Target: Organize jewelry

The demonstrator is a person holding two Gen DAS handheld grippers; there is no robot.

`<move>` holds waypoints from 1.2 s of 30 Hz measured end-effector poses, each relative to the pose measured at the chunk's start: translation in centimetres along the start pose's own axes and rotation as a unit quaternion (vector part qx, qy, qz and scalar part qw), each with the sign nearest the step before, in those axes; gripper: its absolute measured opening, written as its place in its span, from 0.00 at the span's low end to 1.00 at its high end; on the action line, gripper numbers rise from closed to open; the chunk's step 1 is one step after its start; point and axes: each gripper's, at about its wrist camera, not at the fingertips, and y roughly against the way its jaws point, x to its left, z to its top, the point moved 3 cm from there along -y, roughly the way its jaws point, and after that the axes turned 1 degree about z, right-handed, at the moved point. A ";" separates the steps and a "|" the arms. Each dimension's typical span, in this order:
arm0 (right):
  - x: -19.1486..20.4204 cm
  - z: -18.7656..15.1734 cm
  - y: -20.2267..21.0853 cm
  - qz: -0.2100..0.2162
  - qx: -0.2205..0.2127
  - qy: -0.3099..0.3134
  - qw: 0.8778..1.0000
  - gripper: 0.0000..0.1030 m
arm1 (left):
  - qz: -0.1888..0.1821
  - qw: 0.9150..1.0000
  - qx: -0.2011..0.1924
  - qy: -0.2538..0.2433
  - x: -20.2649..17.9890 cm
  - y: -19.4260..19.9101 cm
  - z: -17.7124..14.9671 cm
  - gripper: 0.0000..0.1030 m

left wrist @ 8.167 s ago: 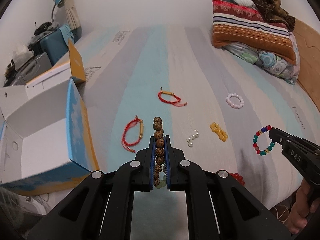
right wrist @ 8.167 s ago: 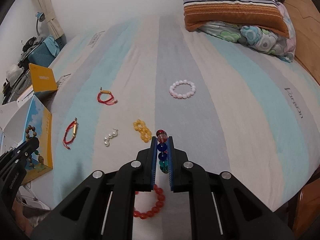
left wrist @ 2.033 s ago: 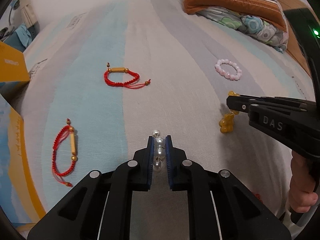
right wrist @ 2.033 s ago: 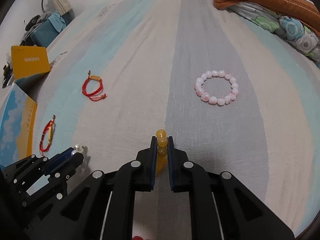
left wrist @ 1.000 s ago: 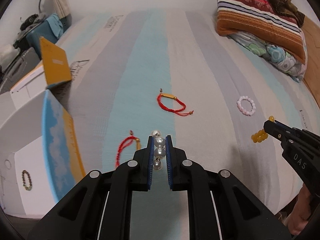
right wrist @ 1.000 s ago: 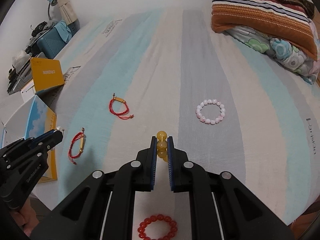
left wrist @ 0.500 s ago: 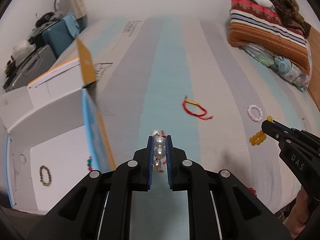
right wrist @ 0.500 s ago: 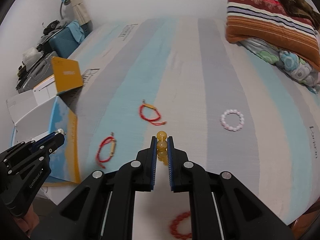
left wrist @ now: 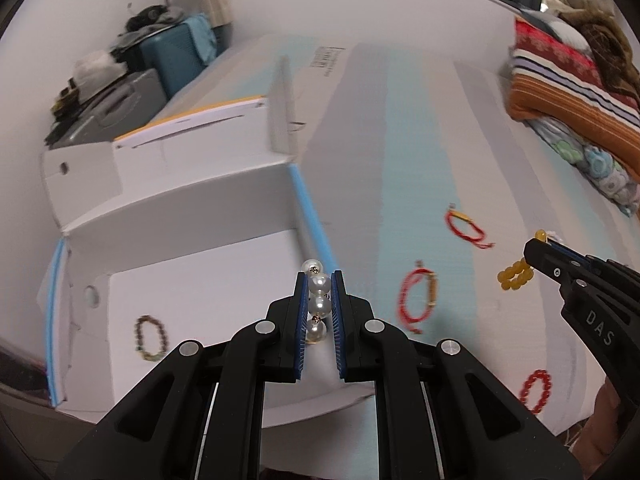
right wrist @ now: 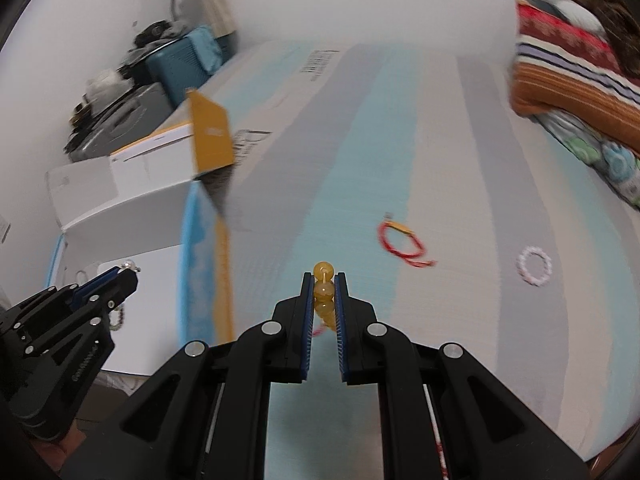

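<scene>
My left gripper (left wrist: pixel 319 280) is shut on a white pearl string (left wrist: pixel 318 304) and holds it over the right edge of an open white cardboard box (left wrist: pixel 208 292). A brown bead bracelet (left wrist: pixel 150 338) lies inside the box. My right gripper (right wrist: pixel 324 280) is shut on a yellow bead bracelet (right wrist: pixel 323 294), which hangs from it above the striped bed (right wrist: pixel 440 160). From the left wrist view the right gripper (left wrist: pixel 538 248) and its yellow beads (left wrist: pixel 515 276) are at the right. From the right wrist view the left gripper (right wrist: pixel 120 276) is over the box (right wrist: pixel 148 280).
On the bed lie two red cord bracelets (left wrist: pixel 416 300) (left wrist: pixel 466 230), a red bead bracelet (left wrist: pixel 535 392) and a pink bead bracelet (right wrist: pixel 534 267). Striped pillows (left wrist: pixel 572 92) sit at the far right. A teal case and clutter (left wrist: pixel 168 52) stand beyond the box.
Both grippers have moved left toward the box with their jewelry. My left gripper has gone from over the bed to over the box edge. Both stay shut.
</scene>
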 end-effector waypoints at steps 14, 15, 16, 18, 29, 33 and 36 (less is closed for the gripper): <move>13.7 0.2 -1.9 0.046 0.010 0.071 0.996 0.09 | 0.046 0.996 0.021 0.066 13.0 -0.7 -2.4 0.11; 14.4 0.1 -2.3 0.048 0.014 0.074 0.996 0.09 | 0.047 0.996 0.024 0.069 13.6 -0.9 -2.6 0.11; 14.8 0.0 -2.6 0.049 0.017 0.076 0.996 0.09 | 0.051 0.996 0.029 0.074 14.4 -1.2 -2.9 0.11; 16.2 -0.4 -3.6 0.053 0.026 0.082 0.995 0.09 | 0.058 0.994 0.039 0.083 15.9 -2.0 -3.4 0.11; 19.1 -3.2 -10.0 0.054 0.111 0.091 0.988 0.09 | 0.054 0.983 0.124 0.123 20.5 -6.8 -6.9 0.10; 19.2 -3.8 -11.2 0.051 0.128 0.091 0.986 0.09 | 0.056 0.982 0.136 0.120 20.8 -7.6 -7.5 0.10; 19.2 -4.2 -11.9 0.051 0.138 0.091 0.985 0.09 | 0.057 0.982 0.136 0.117 20.7 -7.7 -7.6 0.11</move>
